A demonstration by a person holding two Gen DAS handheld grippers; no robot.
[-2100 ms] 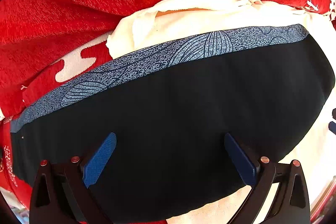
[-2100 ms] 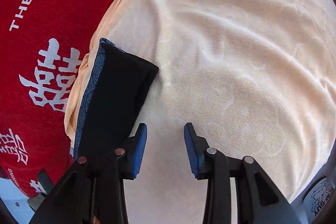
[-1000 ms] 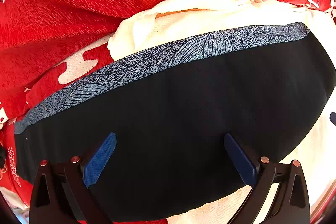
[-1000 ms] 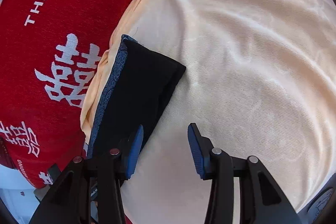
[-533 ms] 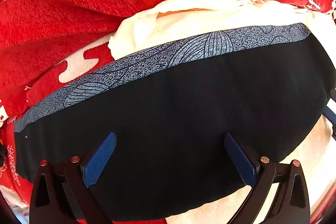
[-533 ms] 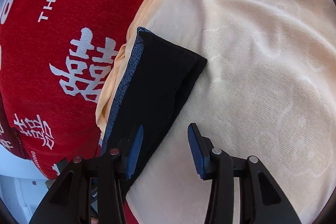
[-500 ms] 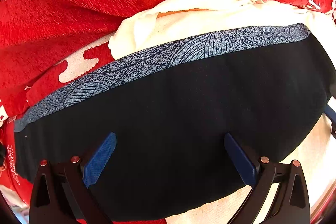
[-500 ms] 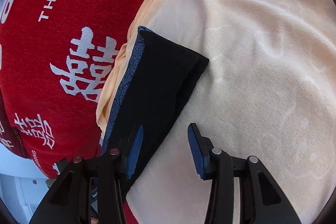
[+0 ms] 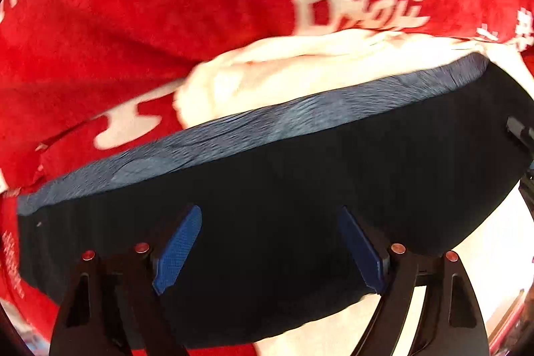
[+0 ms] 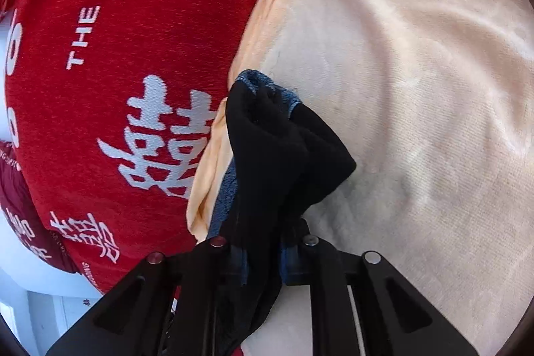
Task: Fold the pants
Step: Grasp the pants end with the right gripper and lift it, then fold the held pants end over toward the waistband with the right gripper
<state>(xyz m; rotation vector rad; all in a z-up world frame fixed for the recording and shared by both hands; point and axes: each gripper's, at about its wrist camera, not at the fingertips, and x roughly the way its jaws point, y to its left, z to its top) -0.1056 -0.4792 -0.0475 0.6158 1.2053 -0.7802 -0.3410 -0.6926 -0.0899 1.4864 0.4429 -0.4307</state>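
A red blanket [image 10: 140,62] with white characters and Latin lettering covers the bed. On it lies a cream towel [image 10: 417,89], rumpled in soft folds, its left edge bunched along the red blanket [image 9: 133,5]. The dark pants [image 9: 300,189], with a blue patterned band, lie on the cream towel [image 9: 300,65], near that edge.

**Cloth everywhere, hard matt tooling**

I see the pants [image 9: 300,189] as smooth, matt black knit with a speckled blue band. The cream towel [image 10: 417,89] looks soft and napped, the red blanket [image 10: 133,39] coarser, woven. My left gripper [image 9: 270,249] has textured blue pads [image 9: 177,251] on matt black plastic.
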